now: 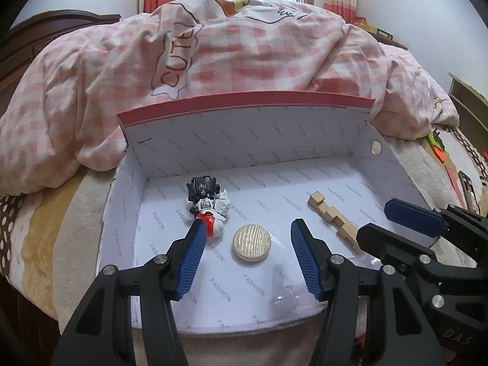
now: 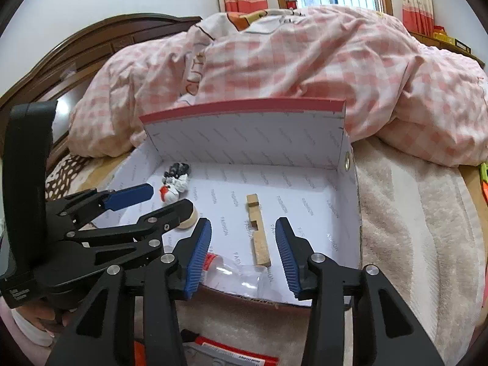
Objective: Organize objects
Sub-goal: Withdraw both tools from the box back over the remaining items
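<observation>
Four items lie in the white box [image 1: 396, 164] on the bed; wooden disc [image 1: 252, 242] sits centred ahead of left gripper [image 1: 247, 231] (jaws wide, empty); wooden block [image 2: 257, 228] runs lengthwise between right gripper [image 2: 244, 228] jaws, also wide.

Matt printed cardboard box [image 1: 231, 140], bare wooden block [image 1: 334, 221], clear glossy plastic bottle [image 2: 235, 277]
</observation>
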`<state>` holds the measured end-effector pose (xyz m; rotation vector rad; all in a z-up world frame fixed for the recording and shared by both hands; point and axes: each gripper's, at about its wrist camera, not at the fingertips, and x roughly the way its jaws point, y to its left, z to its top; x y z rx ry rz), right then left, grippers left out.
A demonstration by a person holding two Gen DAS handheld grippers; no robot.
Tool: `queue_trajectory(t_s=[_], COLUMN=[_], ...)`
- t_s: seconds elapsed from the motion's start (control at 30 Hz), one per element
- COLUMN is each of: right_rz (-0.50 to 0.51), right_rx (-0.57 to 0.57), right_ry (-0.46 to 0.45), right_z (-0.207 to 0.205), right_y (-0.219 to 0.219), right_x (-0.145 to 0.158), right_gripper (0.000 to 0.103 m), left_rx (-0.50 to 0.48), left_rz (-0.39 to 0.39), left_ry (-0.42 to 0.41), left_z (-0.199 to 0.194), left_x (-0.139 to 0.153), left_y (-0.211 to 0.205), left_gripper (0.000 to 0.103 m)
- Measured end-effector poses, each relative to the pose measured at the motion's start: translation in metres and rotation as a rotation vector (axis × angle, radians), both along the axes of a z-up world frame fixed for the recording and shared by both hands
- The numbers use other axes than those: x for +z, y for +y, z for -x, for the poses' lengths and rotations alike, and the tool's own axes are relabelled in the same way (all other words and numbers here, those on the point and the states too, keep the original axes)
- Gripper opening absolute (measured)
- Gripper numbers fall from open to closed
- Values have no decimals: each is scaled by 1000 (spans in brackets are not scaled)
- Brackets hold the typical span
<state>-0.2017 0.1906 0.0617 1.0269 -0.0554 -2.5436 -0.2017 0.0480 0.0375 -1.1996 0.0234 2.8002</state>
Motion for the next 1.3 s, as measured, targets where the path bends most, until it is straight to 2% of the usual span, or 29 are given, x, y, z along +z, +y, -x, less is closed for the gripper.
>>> queue_trajectory(t_s=[0.17, 0.83, 1.3], right_rz=[20, 87, 74], right_rx=[-17, 1, -2], right_ry=[26, 20, -9], right_z=[-15, -106, -155], right_y=[5, 14, 19], right_x=[11, 22, 3], right_gripper=[59, 59, 59], left_rx=[-19, -58, -104], left_rz=[0, -37, -16], left_ry=[19, 24, -8], left_z=[-15, -102, -166], left_x=[11, 28, 11], left_y=[3, -7, -10], left_gripper=[58, 58, 58])
